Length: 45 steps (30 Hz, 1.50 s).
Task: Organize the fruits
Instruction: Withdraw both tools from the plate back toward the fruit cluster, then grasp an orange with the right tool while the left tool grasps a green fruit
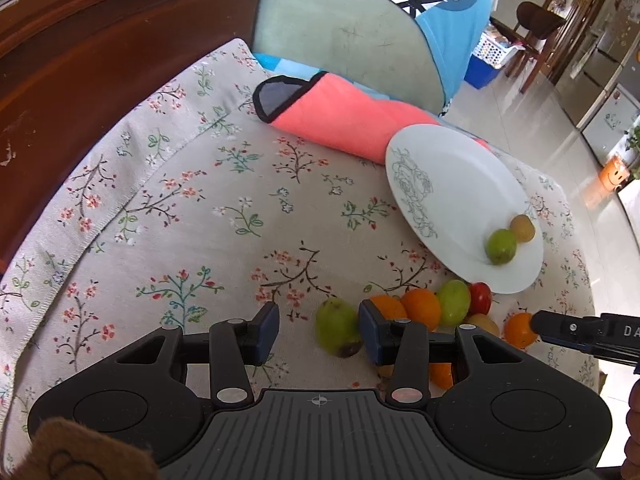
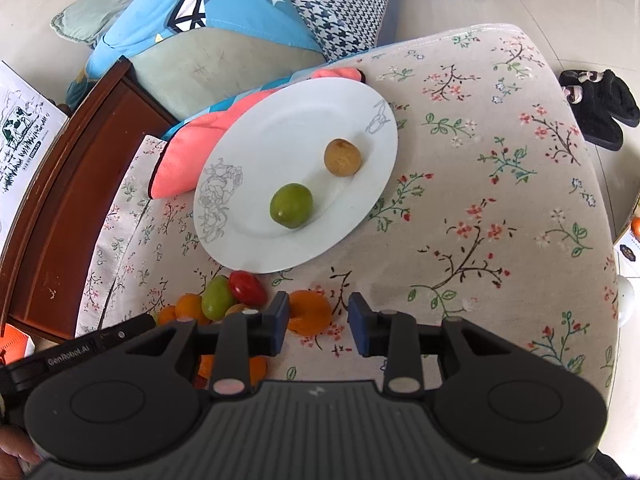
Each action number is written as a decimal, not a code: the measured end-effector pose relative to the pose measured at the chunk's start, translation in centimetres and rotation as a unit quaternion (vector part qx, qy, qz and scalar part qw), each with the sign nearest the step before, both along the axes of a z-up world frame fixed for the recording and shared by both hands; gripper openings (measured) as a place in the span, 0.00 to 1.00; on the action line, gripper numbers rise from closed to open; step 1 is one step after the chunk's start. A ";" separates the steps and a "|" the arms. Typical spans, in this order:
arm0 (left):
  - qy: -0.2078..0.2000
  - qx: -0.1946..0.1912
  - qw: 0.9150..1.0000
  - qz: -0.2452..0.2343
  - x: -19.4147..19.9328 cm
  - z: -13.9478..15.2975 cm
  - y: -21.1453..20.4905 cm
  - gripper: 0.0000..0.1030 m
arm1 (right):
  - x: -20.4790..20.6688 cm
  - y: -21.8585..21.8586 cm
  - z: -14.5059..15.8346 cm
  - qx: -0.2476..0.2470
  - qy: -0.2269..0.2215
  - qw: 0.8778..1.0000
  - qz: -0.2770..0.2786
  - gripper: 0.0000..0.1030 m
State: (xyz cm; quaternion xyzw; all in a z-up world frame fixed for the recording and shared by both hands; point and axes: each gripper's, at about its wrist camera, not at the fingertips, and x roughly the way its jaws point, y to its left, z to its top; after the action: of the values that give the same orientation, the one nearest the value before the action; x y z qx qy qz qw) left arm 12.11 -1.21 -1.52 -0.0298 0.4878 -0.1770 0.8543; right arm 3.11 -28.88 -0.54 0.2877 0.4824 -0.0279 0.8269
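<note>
Since the fruits are being gathered onto one dish, the entries run from the bearing surface down to the loose pieces.

Floral cloth [image 2: 480,184]: covers the whole cushioned surface and carries everything else.

Pink cushion [image 1: 340,120]: lies at the far side, its end under the plate's far rim, which likely tips the plate toward the near side.

White plate [image 2: 288,128]: the collecting place, far of the pile. It holds a green fruit [image 2: 291,205] and, just beyond it, a tan fruit [image 2: 343,157], the two apart in the right wrist view.

Fruit pile [image 1: 436,306]: oranges, a green piece and a red tomato [image 2: 248,289] bunched just near of the plate's rim, touching one another, not yet sorted.

Left gripper [image 1: 319,334]: spread wide, its fingers either side of a lone green fruit with a dark end [image 1: 338,332], which lies close against the right pad; positioned, it seems, for a pick.

Right gripper [image 2: 319,322]: also spread, holding nothing; an orange [image 2: 310,312] sits beside its left pad, probably the next piece for this hand.
</note>
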 end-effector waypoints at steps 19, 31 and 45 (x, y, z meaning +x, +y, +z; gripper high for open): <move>-0.025 0.008 0.999 -0.030 -0.7 0.0 -0.3 0.41 | 1.0 2.4 -1.0 -0.009 0.012 0.999 0.037 0.35; -0.044 0.047 0.996 -0.058 -1.2 -0.3 -0.3 0.43 | 1.1 2.2 -1.0 -0.016 0.011 0.999 0.030 0.30; -0.063 0.071 0.993 -0.077 -1.0 -1.5 -1.5 0.42 | 1.1 2.4 -1.0 -0.014 0.017 0.999 0.031 0.32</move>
State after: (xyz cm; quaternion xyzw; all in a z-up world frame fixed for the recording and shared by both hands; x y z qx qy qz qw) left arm 11.13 -2.67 -3.02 0.0795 0.4454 -0.2084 0.8671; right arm 4.22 -26.52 -1.53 0.2606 0.5048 -0.0139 0.8228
